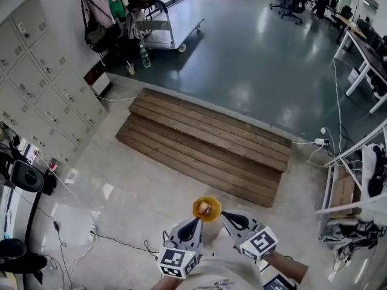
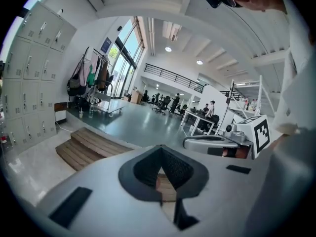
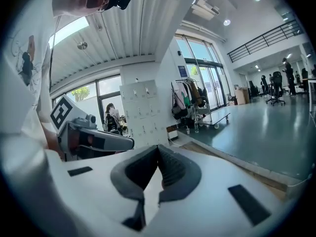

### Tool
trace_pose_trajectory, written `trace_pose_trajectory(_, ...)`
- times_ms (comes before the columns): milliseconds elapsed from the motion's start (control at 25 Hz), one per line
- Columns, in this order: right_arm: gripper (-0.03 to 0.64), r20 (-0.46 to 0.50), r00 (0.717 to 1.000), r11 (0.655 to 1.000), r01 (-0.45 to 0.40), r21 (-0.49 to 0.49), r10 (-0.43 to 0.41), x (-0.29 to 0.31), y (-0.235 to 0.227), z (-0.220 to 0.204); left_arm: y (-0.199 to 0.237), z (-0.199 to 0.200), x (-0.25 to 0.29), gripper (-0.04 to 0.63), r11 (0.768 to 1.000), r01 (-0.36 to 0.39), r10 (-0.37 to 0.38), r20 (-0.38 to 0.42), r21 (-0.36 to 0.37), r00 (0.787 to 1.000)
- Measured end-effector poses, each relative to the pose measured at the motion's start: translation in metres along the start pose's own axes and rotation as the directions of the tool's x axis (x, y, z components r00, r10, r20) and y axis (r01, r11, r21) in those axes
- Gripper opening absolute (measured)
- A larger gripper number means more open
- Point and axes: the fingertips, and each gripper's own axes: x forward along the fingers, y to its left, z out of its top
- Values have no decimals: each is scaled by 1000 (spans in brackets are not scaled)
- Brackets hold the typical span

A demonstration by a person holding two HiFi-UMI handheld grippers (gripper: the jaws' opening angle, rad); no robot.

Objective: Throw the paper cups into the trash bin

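Note:
In the head view I hold both grippers close to my body at the bottom middle. A small orange round thing (image 1: 205, 208) with something brown and white in it shows just beyond their tips; I cannot tell whether it is a cup or a bin. My left gripper (image 1: 195, 223) is shut with nothing in it, and its jaws (image 2: 160, 149) meet at the tips. My right gripper (image 1: 227, 217) is shut too, its jaws (image 3: 158, 148) pressed together and empty. Each gripper view shows the other gripper alongside. No paper cup appears in either gripper view.
Low wooden steps (image 1: 205, 144) lie ahead, leading up to a grey floor. Grey lockers (image 1: 42, 83) line the left wall, with a coat rack and a metal cart (image 1: 169, 32) behind. Cables (image 1: 115, 241) trail over the pale floor. Desks and shelving (image 1: 357, 180) stand at the right.

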Motion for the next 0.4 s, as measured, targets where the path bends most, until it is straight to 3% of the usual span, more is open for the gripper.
trace_pose_trajectory(400, 6, 16, 1000, 999, 5, -45, -4, -21, 23, 9, -19, 0, -30, 6, 999, 28, -28, 0, 22, 1000)
